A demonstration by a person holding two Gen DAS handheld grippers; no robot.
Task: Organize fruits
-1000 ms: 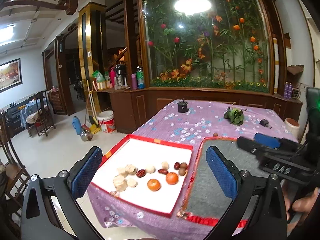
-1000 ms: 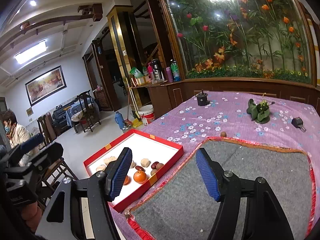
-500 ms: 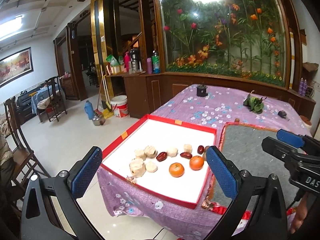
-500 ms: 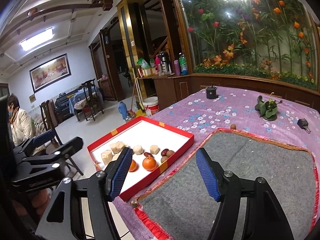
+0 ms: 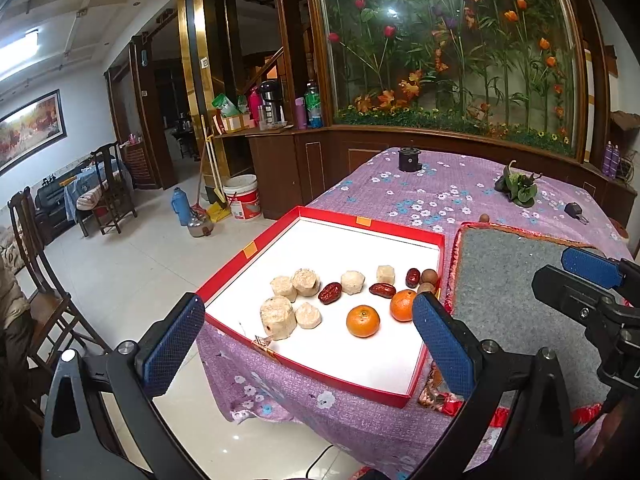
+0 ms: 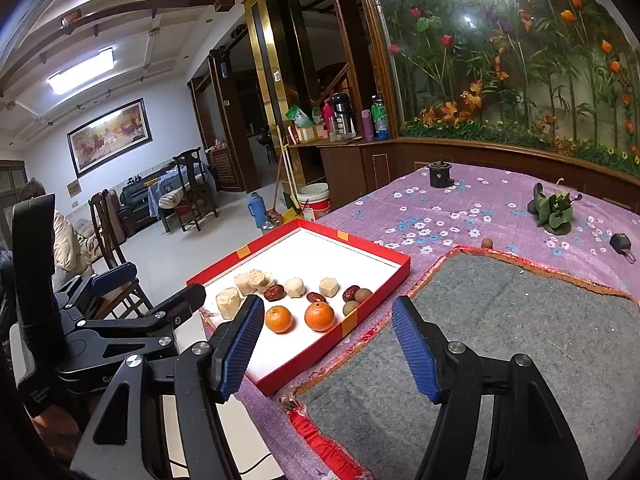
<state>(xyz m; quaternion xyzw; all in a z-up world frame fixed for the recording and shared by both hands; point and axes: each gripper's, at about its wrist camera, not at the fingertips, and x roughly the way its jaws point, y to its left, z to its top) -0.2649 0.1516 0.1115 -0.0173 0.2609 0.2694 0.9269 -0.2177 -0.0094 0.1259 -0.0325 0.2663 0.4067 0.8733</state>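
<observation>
A shallow red box (image 5: 320, 213) (image 6: 372, 286) with a white floor lies at the table's near left corner. In it are two oranges (image 5: 363, 321) (image 6: 319, 316), red dates (image 5: 330, 293) (image 6: 273, 292), brown longans (image 5: 429, 276) (image 6: 363, 295) and several pale cut chunks (image 5: 277, 317) (image 6: 227, 301). My left gripper (image 5: 308, 346) hangs open in front of the box, nothing between its blue pads. My right gripper (image 6: 326, 346) is open too, above the seam between the box and a grey felt mat (image 5: 516, 280) (image 6: 500, 340).
A purple flowered cloth (image 5: 440, 196) (image 6: 420, 216) covers the table. At its far end stand a black cup (image 5: 409, 159) (image 6: 440, 174) and a green leafy ornament (image 5: 518, 187) (image 6: 554, 210). A loose longan (image 6: 487, 243) lies beyond the mat. Chairs, a bucket and a seated person (image 6: 66, 240) are left.
Both grippers have sunk and drawn nearer the table's near edge, so the box and fruit appear larger. Neither pair of jaws has changed its width.
</observation>
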